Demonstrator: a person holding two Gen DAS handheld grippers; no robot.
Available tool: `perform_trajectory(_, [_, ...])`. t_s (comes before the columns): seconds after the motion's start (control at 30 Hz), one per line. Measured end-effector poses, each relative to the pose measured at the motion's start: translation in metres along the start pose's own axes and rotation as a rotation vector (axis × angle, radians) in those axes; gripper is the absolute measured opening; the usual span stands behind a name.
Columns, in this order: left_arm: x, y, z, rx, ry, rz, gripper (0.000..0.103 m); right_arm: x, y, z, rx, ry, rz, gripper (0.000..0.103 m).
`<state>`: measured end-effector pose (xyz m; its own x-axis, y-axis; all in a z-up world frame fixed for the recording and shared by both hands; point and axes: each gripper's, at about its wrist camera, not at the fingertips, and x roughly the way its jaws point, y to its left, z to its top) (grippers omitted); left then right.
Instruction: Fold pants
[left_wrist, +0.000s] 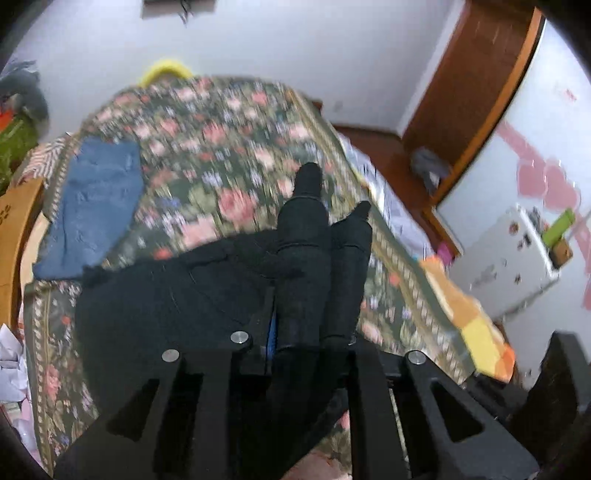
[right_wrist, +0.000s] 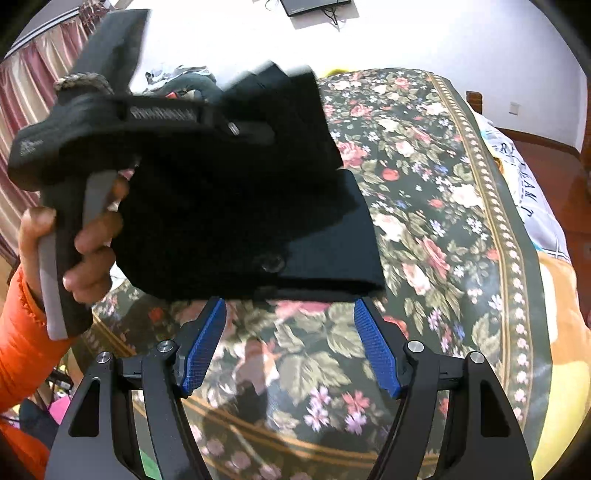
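Note:
The black pants (left_wrist: 166, 295) lie on a floral bedspread (left_wrist: 229, 155). My left gripper (left_wrist: 314, 258) is shut on a bunched fold of the black pants, which wraps its fingers and sticks out forward. In the right wrist view the black pants (right_wrist: 295, 236) hang partly lifted from the left gripper's body (right_wrist: 110, 122), held by a hand. A button shows near the pants' lower edge. My right gripper (right_wrist: 290, 325) is open and empty, its blue pads (right_wrist: 373, 339) just below the pants' near edge, above the bedspread (right_wrist: 424, 184).
Folded blue jeans (left_wrist: 96, 206) lie at the bed's left side. A wooden bed frame (left_wrist: 14, 236) is at left, a white cabinet (left_wrist: 509, 258) at right, an orange-yellow blanket (left_wrist: 472, 317) along the bed's right edge. An orange sleeve (right_wrist: 22, 354) is at left.

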<state>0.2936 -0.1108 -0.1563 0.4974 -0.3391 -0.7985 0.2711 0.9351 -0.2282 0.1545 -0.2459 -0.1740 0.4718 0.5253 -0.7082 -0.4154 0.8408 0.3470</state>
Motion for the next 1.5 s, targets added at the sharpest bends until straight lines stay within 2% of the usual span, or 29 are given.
perform_trajectory(0.17, [0.015,-0.019,-0.009,0.11,0.091,0.065,0.028,0.001,-0.003,-0.006,0.014,0.015,0.002,0.068])
perform_trajectory(0.2, [0.013,-0.02,-0.012,0.125,0.097,0.071,0.037,0.001,-0.003,-0.007,0.02,0.016,0.004,0.068])
perform_trajectory(0.23, [0.01,-0.019,-0.016,0.129,0.097,0.062,0.057,0.002,-0.003,-0.007,0.024,0.014,0.006,0.068])
perform_trajectory(0.27, [0.006,-0.018,-0.016,0.121,0.089,0.05,0.069,0.002,-0.003,-0.007,0.026,0.014,0.007,0.068])
perform_trajectory(0.3, [0.001,-0.017,-0.016,0.109,0.073,0.041,0.086,0.002,-0.003,-0.007,0.028,0.012,0.009,0.068])
perform_trajectory(0.33, [-0.009,-0.016,-0.016,0.095,0.035,0.027,0.094,0.003,-0.002,-0.007,0.029,0.011,0.011,0.068])
perform_trajectory(0.47, [-0.033,-0.015,-0.008,0.114,-0.031,0.02,0.097,0.005,0.001,-0.006,0.03,0.012,0.017,0.068])
perform_trajectory(0.57, [-0.044,-0.003,0.002,0.14,-0.074,0.091,0.1,0.007,0.003,-0.005,0.025,0.019,0.02,0.068])
perform_trajectory(0.7, [-0.035,0.047,0.021,0.12,-0.098,0.226,0.1,0.01,0.008,-0.003,0.018,0.021,0.027,0.068])
perform_trajectory(0.83, [0.0,0.104,0.037,0.082,-0.004,0.333,0.1,0.017,0.014,0.0,0.013,0.032,0.031,0.069])
perform_trajectory(1.03, [0.062,0.166,0.031,0.039,0.168,0.41,0.101,0.028,0.027,0.004,-0.025,0.06,0.031,0.069])
perform_trajectory(1.1, [0.08,0.178,0.019,0.034,0.226,0.397,0.103,0.031,0.029,0.004,-0.035,0.064,0.032,0.069])
perform_trajectory(1.17, [0.08,0.184,0.007,0.018,0.22,0.359,0.103,0.031,0.029,0.005,-0.035,0.065,0.028,0.069])
perform_trajectory(1.37, [0.044,0.197,-0.024,-0.063,0.19,0.326,0.103,0.023,0.018,0.008,-0.01,0.038,-0.01,0.069])
perform_trajectory(1.5, [0.006,0.198,-0.05,-0.097,0.175,0.314,0.103,0.008,0.01,0.011,0.007,-0.005,-0.037,0.069])
